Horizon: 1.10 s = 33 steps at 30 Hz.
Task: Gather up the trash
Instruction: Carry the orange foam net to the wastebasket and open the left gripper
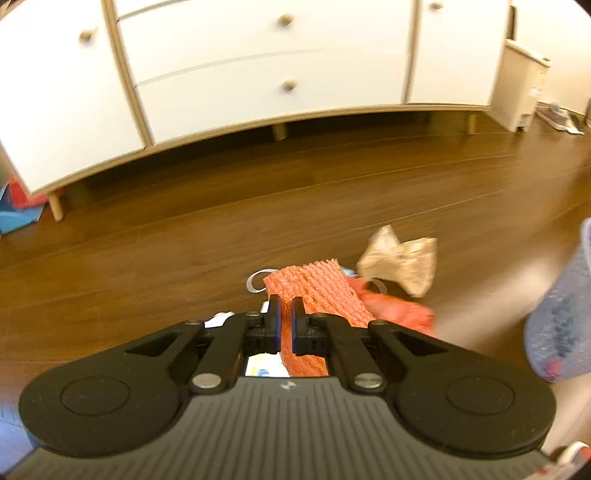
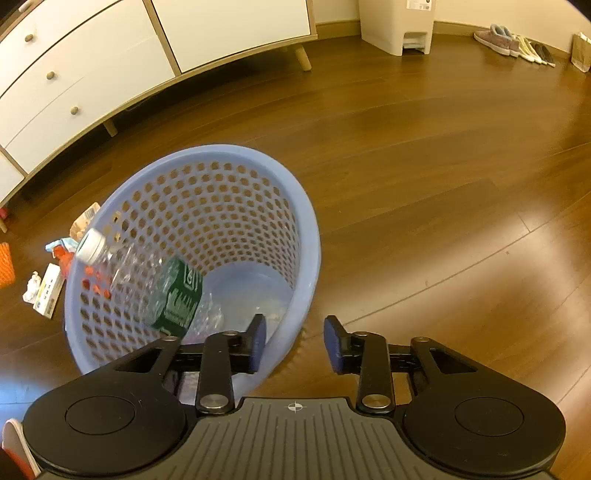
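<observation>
My left gripper (image 1: 285, 306) is shut on an orange foam net (image 1: 321, 291), held just above the wooden floor. Beyond it lie a crumpled silvery wrapper (image 1: 399, 262) and a red scrap (image 1: 402, 310). The blue perforated basket (image 2: 314, 236) leans in the right wrist view, with a clear plastic bottle (image 2: 147, 280) with a green label inside. My right gripper (image 2: 295, 341) is open, one finger inside the basket's near rim and one outside. The basket (image 1: 565, 314) shows blurred at the right edge of the left wrist view.
A small white box (image 2: 48, 291), a crumpled tissue (image 2: 31, 288) and other scraps lie on the floor left of the basket. A white cabinet (image 1: 258, 74) on wooden legs stands behind, with a white pedal bin (image 2: 399, 26) beside it. Shoes (image 2: 513, 42) line the far wall.
</observation>
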Tool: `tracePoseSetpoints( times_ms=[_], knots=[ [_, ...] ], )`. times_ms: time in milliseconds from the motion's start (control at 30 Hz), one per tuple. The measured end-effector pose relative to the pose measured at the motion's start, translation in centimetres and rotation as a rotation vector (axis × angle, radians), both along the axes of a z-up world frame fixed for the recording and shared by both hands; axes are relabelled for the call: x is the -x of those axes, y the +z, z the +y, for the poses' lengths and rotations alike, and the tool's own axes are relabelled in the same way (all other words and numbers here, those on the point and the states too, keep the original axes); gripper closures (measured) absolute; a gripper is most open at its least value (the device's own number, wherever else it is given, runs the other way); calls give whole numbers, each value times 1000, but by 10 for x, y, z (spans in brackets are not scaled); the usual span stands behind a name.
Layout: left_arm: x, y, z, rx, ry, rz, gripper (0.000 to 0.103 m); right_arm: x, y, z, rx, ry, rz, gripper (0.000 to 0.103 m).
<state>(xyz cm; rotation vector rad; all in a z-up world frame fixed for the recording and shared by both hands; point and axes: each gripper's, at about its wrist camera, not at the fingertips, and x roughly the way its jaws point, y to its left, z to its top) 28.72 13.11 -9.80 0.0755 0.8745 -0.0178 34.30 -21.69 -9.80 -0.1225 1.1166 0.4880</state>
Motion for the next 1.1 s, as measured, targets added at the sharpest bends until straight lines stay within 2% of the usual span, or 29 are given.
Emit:
tracePoseSetpoints(
  times_ms=[267, 333, 367, 433, 567, 700, 933, 1100],
  knots=[
    [30, 67, -69, 52, -84, -54, 101, 8, -2, -21, -155, -86, 76, 67],
    [37, 78, -91, 69, -128, -57, 101, 16, -4, -20, -179, -95, 91, 73],
    [39, 83, -102, 76, -157, -57, 101, 17, -4, -18, -202, -99, 105, 85],
    [43, 90, -120, 86, -204, -59, 101, 16, -5, -12, -206, -138, 131, 86],
    [48, 94, -143, 154, -247, -47, 101, 22, -2, 10, -163, -176, 135, 87],
    [45, 93, -160, 149, -270, -17, 101, 22, 3, 34, -138, -182, 131, 89],
    [37, 92, -167, 197, -262, -25, 101, 24, 7, 84, -140, -145, 129, 93],
    [28, 88, -166, 221, -261, -13, 101, 23, 9, 97, -130, -134, 129, 94]
  ],
)
